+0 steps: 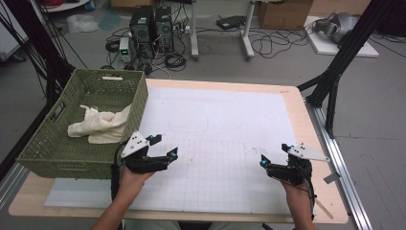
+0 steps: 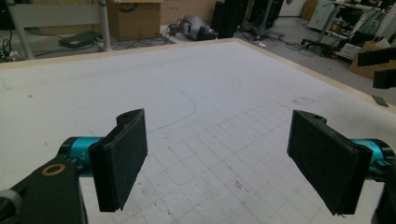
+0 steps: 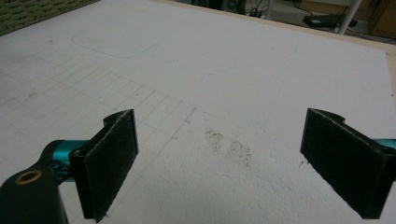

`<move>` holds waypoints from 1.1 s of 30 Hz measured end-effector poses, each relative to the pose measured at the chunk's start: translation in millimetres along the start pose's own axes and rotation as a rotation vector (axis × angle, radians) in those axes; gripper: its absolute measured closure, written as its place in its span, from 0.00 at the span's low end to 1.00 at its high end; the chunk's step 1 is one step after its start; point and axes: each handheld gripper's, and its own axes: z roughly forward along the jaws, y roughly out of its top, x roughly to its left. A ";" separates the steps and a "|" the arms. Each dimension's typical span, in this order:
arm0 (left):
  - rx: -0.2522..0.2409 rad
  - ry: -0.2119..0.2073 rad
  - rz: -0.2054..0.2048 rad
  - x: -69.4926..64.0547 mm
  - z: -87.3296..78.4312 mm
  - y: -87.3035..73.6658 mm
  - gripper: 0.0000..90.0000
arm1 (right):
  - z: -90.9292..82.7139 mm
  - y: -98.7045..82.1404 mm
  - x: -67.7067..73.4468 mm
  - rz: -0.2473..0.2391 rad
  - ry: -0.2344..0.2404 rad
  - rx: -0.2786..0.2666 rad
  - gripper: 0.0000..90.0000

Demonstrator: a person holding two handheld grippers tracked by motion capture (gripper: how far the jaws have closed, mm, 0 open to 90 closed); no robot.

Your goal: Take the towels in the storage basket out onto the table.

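A green woven basket (image 1: 48, 143) stands on the table's left side, and a crumpled cream cloth (image 1: 100, 125) lies inside it. My left gripper (image 1: 163, 145) hovers just right of the basket's near corner, over the white gridded mat (image 1: 220, 120). Its jaws are open with nothing between them, and in the left gripper view (image 2: 222, 161) bare mat lies between the black pads (image 2: 119, 161). My right gripper (image 1: 275, 154) sits near the mat's right front, also open and empty. The right gripper view (image 3: 229, 161) looks across the mat toward a corner of the basket (image 3: 37, 11).
The wooden table edge (image 1: 316, 143) runs close to my right hand. A black stand leg (image 1: 335, 76) rises past the table's far right corner. Computers (image 1: 151, 26), cables and cardboard boxes sit on the floor beyond the table. A faint dark smudge (image 3: 229, 144) marks the mat.
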 end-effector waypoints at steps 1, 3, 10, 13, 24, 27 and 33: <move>-0.006 0.001 0.001 -0.5 -3.4 2.1 0.23 | -1.9 -0.8 1.6 -0.009 0.000 -0.003 0.12; -0.012 -0.001 -0.002 -0.8 -6.4 5.6 0.23 | -3.5 -0.7 3.1 -0.016 -0.002 -0.003 0.12; -0.034 -0.009 -0.023 3.1 -16.2 21.1 0.24 | -2.9 -0.7 3.0 -0.020 -0.006 0.003 0.12; -0.025 -0.003 -0.038 8.4 -22.2 29.3 0.24 | -1.1 -1.4 2.1 -0.022 -0.003 0.009 0.12; -0.062 0.020 -0.014 11.1 -34.1 44.9 0.23 | 0.4 -1.6 1.2 -0.022 -0.001 0.012 0.12; -0.074 0.025 -0.012 14.4 -37.8 48.8 0.23 | -0.9 -0.8 0.9 -0.020 0.000 0.004 0.12; -0.114 0.025 -0.027 26.8 -51.5 64.7 0.24 | -2.9 -0.7 0.0 -0.007 -0.003 -0.001 0.12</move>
